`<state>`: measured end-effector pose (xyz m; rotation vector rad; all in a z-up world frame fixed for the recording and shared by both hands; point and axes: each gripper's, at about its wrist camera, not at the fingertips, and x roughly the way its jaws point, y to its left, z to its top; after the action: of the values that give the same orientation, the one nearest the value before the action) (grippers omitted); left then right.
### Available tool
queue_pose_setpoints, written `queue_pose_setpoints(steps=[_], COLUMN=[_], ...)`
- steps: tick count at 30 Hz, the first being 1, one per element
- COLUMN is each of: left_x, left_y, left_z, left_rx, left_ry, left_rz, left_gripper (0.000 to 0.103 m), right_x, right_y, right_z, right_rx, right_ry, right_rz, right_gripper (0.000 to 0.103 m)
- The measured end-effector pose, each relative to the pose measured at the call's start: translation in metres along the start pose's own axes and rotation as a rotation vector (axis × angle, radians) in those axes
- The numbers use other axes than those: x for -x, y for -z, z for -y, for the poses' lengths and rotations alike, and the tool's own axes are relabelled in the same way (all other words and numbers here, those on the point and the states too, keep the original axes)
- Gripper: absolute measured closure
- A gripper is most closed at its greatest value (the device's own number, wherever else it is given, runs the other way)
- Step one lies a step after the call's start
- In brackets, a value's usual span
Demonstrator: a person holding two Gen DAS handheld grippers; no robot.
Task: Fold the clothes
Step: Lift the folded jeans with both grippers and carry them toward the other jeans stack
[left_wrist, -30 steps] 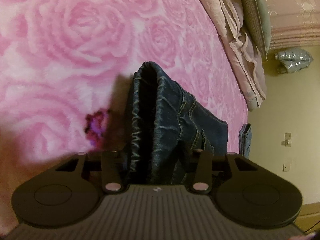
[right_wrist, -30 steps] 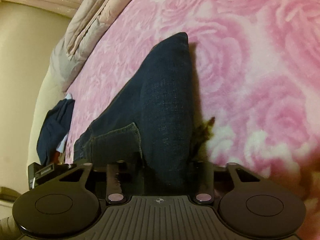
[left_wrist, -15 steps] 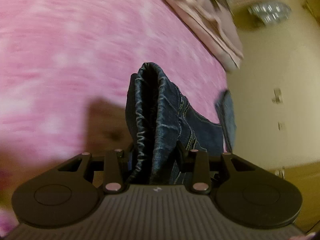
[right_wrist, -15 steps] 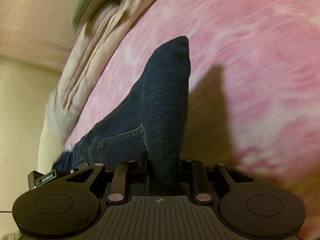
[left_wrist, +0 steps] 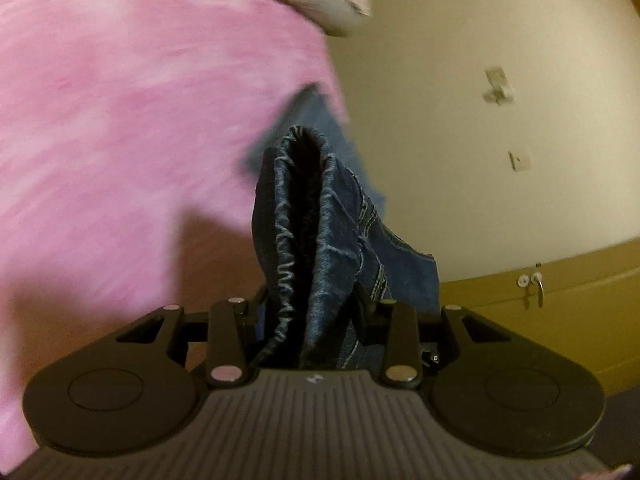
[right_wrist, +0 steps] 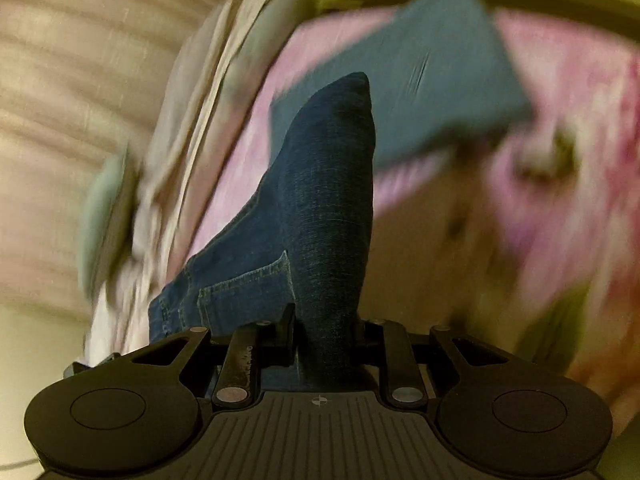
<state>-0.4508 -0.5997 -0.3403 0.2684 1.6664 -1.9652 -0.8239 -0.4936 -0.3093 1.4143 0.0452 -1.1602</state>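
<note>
The pink rose-print bedspread (left_wrist: 120, 112) fills most of my left view and shows blurred behind the cloth in my right. Beige bedding (right_wrist: 168, 128) is bunched along its far edge. A lighter blue folded garment (right_wrist: 440, 80) lies on the spread beyond my right fingers, smeared by motion. The dark jeans (left_wrist: 316, 224) stand up between my two hands: my left gripper (left_wrist: 310, 308) is clamped on a bunched, stitched edge, and my right gripper (right_wrist: 326, 336) is clenched on the smooth denim beside a back pocket (right_wrist: 244, 296).
</note>
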Motion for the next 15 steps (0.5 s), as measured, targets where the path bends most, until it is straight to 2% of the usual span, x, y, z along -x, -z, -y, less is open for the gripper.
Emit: queue_pose_setpoints(steps=[5, 8, 12, 15], left_x=[-0.084, -0.118, -0.143, -0.156], left_y=[-0.079, -0.115, -0.142, -0.151], left_z=[0.057, 0.075, 0.079, 0.071], left_rx=[-0.077, -0.094, -0.096, -0.067], left_ry=[0.032, 0.009, -0.031, -0.061], left_rz=[-0.001, -0.012, -0.043, -0.074], left_gripper=[0.071, 0.071, 0.071, 0.071], right_x=[0.009, 0.002, -0.013, -0.026], right_y=[-0.11, -0.159, -0.2, -0.209], right_z=[0.015, 0.022, 0.036, 0.046], right_rx=[-0.024, -0.041, -0.074, -0.108], right_ry=[-0.011, -0.024, -0.028, -0.02], right_rz=[0.103, 0.126, 0.109, 0.079], right_gripper=[0.082, 0.082, 0.082, 0.082])
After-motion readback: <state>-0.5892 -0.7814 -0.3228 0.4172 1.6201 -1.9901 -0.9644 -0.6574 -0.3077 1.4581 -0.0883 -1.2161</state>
